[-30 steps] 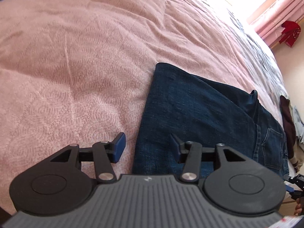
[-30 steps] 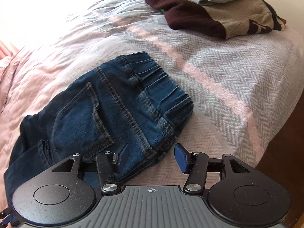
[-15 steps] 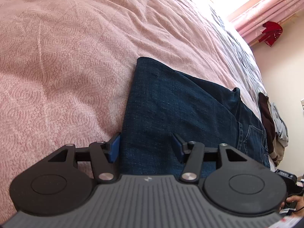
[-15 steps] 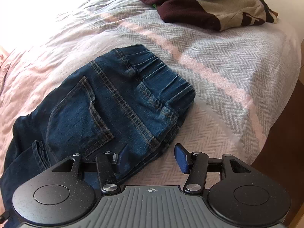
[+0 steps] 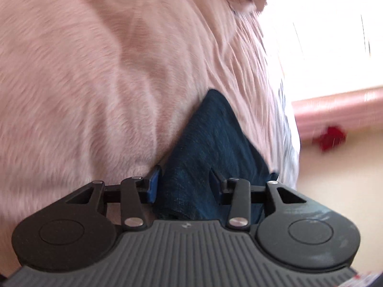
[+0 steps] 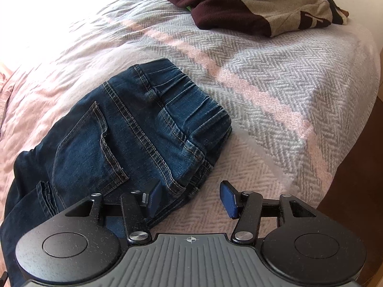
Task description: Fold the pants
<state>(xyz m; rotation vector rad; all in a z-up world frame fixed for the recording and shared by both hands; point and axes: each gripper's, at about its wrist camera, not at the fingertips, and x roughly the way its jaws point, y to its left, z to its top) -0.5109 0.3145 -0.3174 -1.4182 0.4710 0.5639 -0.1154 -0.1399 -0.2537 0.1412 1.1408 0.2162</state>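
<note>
One pair of dark blue denim pants [image 6: 124, 129] lies near the bed's corner. My left gripper [image 5: 184, 186] straddles its leg end, jaws apart; my right gripper [image 6: 189, 201] stands parted beside the waistband. Risk: closing on one layer only skews the fold. One pile of folded clothes [image 6: 261, 7] lies beyond.

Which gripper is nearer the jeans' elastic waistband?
Right. The right gripper is open at the corner below the elastic waistband, one finger over the denim. The left gripper straddles the leg end of the jeans, with no waistband in its view.
</note>
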